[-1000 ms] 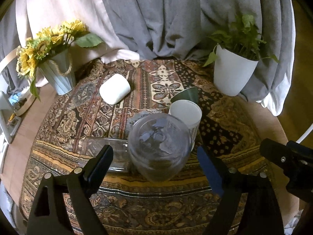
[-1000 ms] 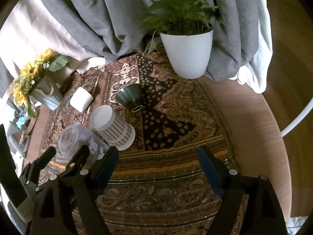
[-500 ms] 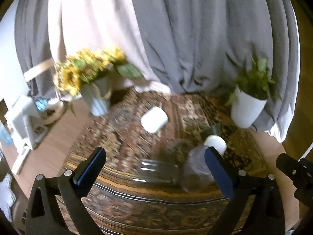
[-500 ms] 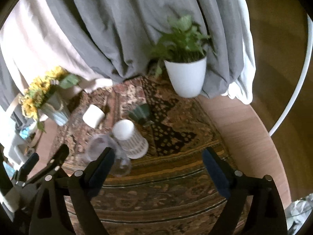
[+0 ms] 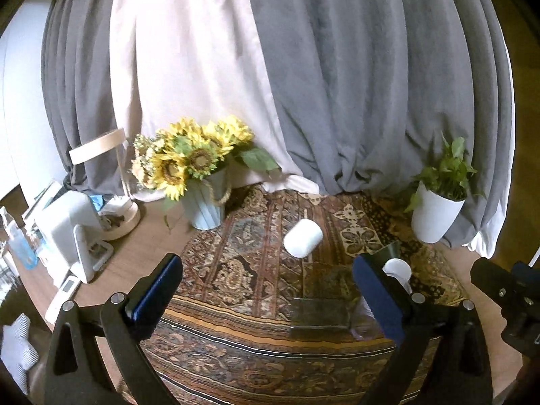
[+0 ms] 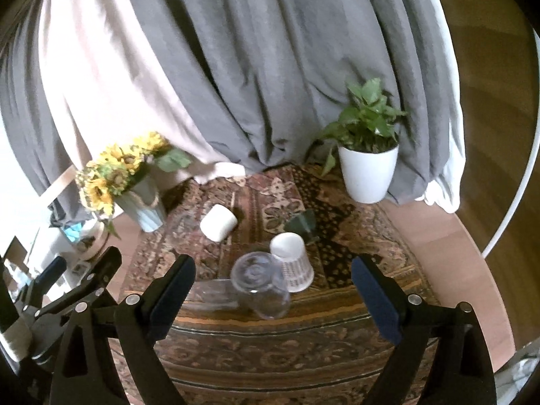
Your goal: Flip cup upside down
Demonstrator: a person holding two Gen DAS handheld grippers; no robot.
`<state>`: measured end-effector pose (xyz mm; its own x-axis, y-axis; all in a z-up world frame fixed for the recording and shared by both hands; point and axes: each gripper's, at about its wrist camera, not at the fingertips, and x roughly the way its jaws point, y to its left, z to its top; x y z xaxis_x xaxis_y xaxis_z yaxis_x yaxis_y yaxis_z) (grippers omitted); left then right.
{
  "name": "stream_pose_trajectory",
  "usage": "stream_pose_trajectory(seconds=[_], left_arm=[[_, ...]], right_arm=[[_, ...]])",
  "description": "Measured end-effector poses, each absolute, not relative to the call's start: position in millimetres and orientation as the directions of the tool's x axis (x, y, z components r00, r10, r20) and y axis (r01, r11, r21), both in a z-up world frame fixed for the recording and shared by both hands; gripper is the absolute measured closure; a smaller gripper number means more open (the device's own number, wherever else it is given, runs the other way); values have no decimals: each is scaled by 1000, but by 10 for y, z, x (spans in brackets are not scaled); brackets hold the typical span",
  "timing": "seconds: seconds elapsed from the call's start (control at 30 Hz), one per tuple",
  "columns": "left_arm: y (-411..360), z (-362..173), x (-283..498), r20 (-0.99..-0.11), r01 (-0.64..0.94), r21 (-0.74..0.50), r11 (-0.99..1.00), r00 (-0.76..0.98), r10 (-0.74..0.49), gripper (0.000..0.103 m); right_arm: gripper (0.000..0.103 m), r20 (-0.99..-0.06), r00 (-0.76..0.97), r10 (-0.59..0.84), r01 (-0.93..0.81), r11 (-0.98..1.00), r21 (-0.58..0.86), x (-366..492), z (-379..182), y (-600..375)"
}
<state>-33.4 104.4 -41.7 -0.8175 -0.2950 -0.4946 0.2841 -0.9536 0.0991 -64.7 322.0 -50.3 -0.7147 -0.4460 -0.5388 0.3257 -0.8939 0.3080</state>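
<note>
Both claws hang released above the surface (image 6: 438, 246), holding nothing: the left claw (image 5: 266, 290) and the right claw (image 6: 273, 290) each have their fingers spread wide. The clear cup (image 6: 261, 283) stands mouth-down on the patterned cloth (image 6: 270, 351), touching the checked paper cup (image 6: 293, 263), also inverted. A white cup (image 6: 218, 222) lies on its side nearby, and a dark green cup (image 6: 302, 224) lies behind.

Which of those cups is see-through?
The clear plastic cup, upside down beside the checked cup. The white cup and green cup are opaque.
</note>
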Motion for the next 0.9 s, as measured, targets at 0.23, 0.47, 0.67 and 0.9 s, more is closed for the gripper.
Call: stream_pose_trajectory(seconds=[0.23,0.47,0.67,0.9], left_arm=[[886,-277,-215,-458,285,111,-952,-835,-303,0],[830,-185,-135,-426,263,113,-958,-858,-286,0],[796,-154,-117,-414,259,105,-960,-867,-279,0],[800,-149,-103,-399,266,112,-957,-870,-289,0]], right_arm=[[9,-513,-738,-438,329,-898,292,-489,-398,3106],[9,-483,-762,-431,332,-901,280,-366,-308,3038],[9,-461,-782,-418,331,-907,262,-293,-257,3001],[9,-451,-795,-406,324,-912,251,-277,-234,2992]])
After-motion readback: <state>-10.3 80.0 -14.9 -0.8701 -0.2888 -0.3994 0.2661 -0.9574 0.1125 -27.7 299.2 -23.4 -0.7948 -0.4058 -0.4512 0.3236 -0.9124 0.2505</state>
